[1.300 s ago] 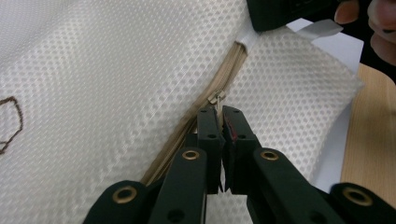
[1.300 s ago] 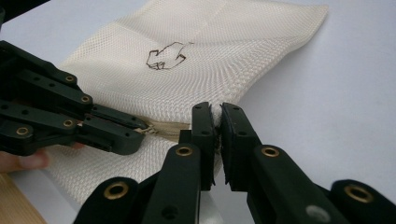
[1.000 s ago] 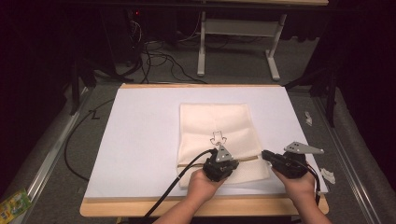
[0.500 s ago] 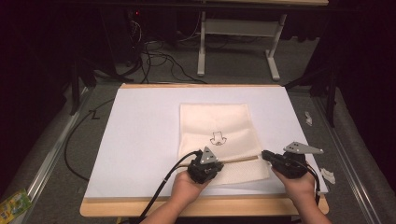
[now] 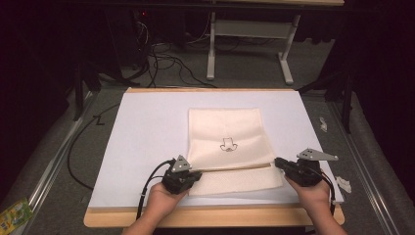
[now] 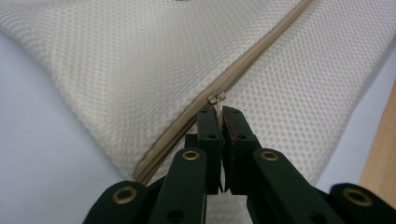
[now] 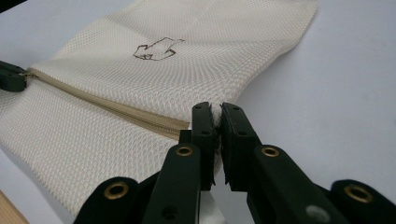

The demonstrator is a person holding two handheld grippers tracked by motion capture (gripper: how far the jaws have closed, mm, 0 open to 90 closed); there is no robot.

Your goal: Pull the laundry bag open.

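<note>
I'm working at a wooden table (image 5: 215, 218) covered by a big white sheet (image 5: 147, 132), with grey carpet around it, dark cables (image 5: 161, 54) trailing over the floor beyond the far edge, and the pale legs of another desk (image 5: 247, 44) standing in the gloom behind. A few crumpled white scraps (image 5: 344, 184) lie off to my right, beside the table. In the middle of the sheet, toward my edge, lies a cream mesh pouch (image 5: 227, 129), flat, with a small dark line drawing (image 5: 227, 144) printed near its centre and a tan zipper (image 5: 235, 168) running across its near part (the weave is a fine honeycomb up close). My left gripper (image 6: 219, 114) sits at the pouch's left side, its jaws closed tight on the little metal zipper pull (image 6: 217, 98), pinched between the tips. My right gripper (image 7: 217, 112) is at the pouch's right edge, jaws squeezed together on the mesh fabric just where the zipper ends. Both my hands rest low at the table's near edge, well apart, the pouch between them.
</note>
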